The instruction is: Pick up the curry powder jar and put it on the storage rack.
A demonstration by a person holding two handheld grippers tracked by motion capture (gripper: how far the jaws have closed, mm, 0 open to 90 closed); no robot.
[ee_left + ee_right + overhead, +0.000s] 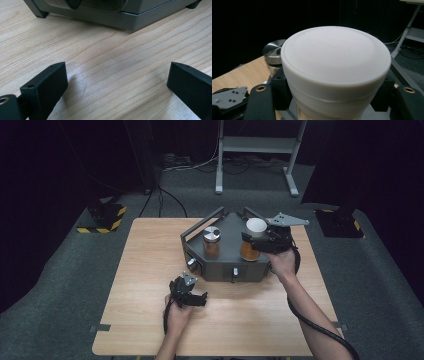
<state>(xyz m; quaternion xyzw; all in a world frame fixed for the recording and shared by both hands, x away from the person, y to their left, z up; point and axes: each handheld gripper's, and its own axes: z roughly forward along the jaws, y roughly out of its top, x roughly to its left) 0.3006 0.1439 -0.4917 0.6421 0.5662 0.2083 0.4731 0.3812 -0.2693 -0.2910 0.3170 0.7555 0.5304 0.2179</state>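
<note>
A grey angular box [225,265] with knobs on its front stands mid-table. Two jars stand on its top. One has a silver lid [211,233] and brown contents. The other has a white lid [256,226] over orange contents. My right gripper [256,241] is shut on this white-lidded jar [336,67], its jaws clamped just under the lid. The silver-lidded jar [273,51] stands behind it to the left. My left gripper [199,298] lies low on the wood in front of the box, open, with bare table [117,72] between its jaws.
The box's lower edge [125,21] lies just beyond the left gripper. Black handle bars [200,225] rise at the box's back edges. A white stand [255,145] and cables are on the floor behind the table.
</note>
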